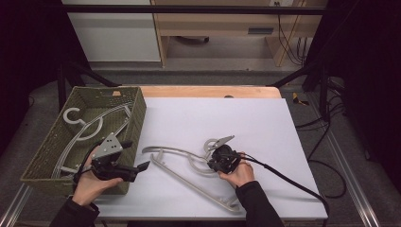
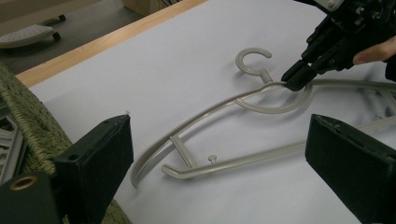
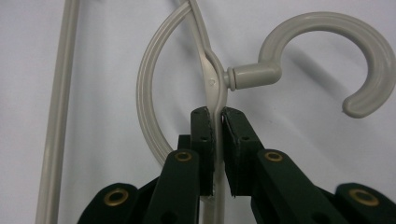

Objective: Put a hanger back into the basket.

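Note:
A grey plastic hanger (image 1: 189,177) lies flat on the white table top, its hook (image 1: 210,142) pointing to the far side. My right gripper (image 1: 211,164) is shut on the hanger's top bar just below the hook. In the right gripper view the pads (image 3: 203,135) pinch the thin bar (image 3: 212,79) beside the hook (image 3: 327,28). My left gripper (image 1: 137,155) hovers open by the basket's right wall, with nothing between its jaws. Its own view looks across the hanger (image 2: 205,112) at the right gripper (image 2: 296,79).
A woven olive basket (image 1: 137,118) stands at the table's left and holds more grey hangers (image 1: 82,127). The right gripper's cable (image 1: 293,182) trails off to the right front corner. A wooden strip (image 1: 213,91) edges the table's far side.

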{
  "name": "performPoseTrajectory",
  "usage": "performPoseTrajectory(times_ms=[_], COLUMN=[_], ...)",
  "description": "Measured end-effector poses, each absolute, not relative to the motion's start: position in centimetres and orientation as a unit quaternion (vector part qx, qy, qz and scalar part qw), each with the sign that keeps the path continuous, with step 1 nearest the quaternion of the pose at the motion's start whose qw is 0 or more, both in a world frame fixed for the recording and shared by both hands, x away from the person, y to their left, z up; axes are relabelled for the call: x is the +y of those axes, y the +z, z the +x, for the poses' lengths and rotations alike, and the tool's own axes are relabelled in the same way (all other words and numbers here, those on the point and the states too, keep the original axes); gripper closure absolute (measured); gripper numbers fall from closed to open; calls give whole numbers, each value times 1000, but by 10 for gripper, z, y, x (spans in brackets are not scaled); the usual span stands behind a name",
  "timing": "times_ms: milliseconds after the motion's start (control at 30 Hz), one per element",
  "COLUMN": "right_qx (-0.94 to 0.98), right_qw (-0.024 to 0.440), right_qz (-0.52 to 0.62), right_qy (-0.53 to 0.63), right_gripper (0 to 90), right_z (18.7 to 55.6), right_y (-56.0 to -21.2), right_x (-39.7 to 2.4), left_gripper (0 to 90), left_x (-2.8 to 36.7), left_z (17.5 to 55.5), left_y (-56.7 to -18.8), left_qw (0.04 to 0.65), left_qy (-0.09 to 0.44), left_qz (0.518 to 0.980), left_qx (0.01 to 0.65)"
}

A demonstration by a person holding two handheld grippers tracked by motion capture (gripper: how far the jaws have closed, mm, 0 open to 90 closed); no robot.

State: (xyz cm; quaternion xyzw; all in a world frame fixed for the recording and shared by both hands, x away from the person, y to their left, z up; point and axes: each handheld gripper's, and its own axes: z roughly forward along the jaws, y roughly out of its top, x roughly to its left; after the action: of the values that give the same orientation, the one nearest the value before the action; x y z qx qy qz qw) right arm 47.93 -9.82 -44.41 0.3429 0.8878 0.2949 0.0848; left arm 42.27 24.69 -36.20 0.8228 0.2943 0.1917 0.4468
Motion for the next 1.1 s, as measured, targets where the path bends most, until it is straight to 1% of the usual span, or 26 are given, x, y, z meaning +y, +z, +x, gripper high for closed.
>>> performPoseTrajectory(times_ms=[233, 500, 633, 767, 967, 1100], right_qx=[892, 893, 895, 897, 903, 906], right_qw=[95, 87, 83, 80, 75, 68], right_qz=[317, 286, 267, 244, 218, 205], right_qy=[309, 338, 348, 361, 362, 363], right_gripper=[839, 838, 838, 838, 838, 837], right_z=[470, 458, 450, 442, 434, 430], right_y=[-424, -404, -393, -384, -377, -375], right_x=[-107, -117, -119, -118, -113, -110], left_gripper=[74, 75, 87, 113, 174, 231], left_x=[230, 204, 189, 177, 158, 151], left_z=[427, 434, 437, 440, 443, 445], left_y=[-354, -349, -348, -347, -353, -361], left_qw=[425, 398, 374, 360, 306, 278], left_qy=[190, 164, 151, 138, 123, 120], left_qz=[842, 870, 890, 903, 934, 946], left_qx=[272, 240, 213, 189, 138, 118])
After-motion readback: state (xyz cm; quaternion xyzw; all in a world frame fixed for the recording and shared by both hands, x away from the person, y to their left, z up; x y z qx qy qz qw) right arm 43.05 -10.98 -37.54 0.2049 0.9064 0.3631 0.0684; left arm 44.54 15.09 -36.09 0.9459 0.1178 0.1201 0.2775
